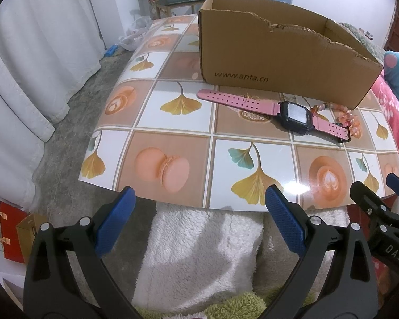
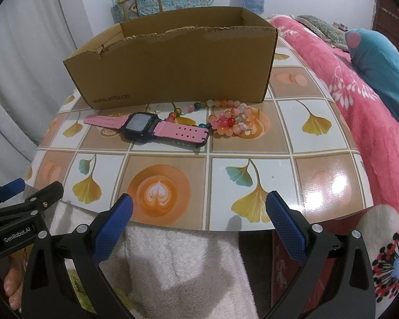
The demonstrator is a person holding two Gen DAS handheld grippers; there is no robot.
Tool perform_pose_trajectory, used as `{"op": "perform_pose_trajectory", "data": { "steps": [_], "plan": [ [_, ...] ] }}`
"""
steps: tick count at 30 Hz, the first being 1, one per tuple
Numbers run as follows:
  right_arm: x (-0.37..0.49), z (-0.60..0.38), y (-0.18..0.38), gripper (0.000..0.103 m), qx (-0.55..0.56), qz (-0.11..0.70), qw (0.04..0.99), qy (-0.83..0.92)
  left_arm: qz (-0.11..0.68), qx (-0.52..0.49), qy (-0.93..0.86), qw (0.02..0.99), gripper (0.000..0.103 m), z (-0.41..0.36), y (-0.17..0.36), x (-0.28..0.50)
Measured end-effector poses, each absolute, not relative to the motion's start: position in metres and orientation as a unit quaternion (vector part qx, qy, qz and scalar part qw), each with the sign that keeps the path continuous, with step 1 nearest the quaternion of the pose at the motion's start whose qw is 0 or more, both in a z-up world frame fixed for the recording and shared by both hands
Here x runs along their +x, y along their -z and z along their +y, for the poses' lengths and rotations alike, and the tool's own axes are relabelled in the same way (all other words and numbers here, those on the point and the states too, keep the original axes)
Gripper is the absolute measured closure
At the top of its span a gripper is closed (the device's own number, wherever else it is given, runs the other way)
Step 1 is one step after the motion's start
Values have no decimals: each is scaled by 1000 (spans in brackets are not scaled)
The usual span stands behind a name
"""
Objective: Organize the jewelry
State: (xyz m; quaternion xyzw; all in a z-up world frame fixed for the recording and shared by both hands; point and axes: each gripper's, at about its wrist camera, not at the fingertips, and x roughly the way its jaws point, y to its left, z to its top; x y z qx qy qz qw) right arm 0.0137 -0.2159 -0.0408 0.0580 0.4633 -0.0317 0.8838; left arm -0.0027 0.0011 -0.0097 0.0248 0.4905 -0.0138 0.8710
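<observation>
One pink watch [image 2: 146,127], one heap of beaded strands [image 2: 231,121] whose number I cannot tell, and one cardboard box [image 2: 173,71] sit on the table [image 2: 319,186]; two grippers are in view.

The left gripper [image 1: 198,212] hangs at the near table edge with its blue pads spread wide and nothing between them. From it, the watch [image 1: 279,109] lies at about 1 o'clock, well apart, strap stretched flat and dark face up; the beads [image 1: 345,118] lie further toward 2 o'clock, touching the watch's buckle end. The box [image 1: 279,61] stands just behind both, open-topped with a torn front rim.

The right gripper [image 2: 199,218] is likewise wide open and empty at the near edge. From it, the watch is at 11 o'clock, the beads at 12 to 1 o'clock, the box beyond at 12.

The table wears a glossy checked covering of ginkgo leaves, macarons and latte cups. A white fleece [image 2: 173,265] lies below its edge, a pink floral blanket [image 2: 359,106] at 3 o'clock, white curtains [image 1: 26,79] at 9 o'clock and a wooden chair [image 2: 141,2] behind.
</observation>
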Motion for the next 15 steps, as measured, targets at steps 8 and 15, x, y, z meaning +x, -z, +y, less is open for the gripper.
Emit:
{"op": "perform_pose_trajectory", "data": {
  "steps": [8, 15],
  "plan": [
    [15, -217, 43, 6, 53, 461, 885, 32, 492, 18, 10, 870, 8, 10, 16, 1],
    [21, -217, 39, 6, 50, 453, 889, 34, 489, 9, 17, 872, 8, 21, 17, 8]
  ]
}}
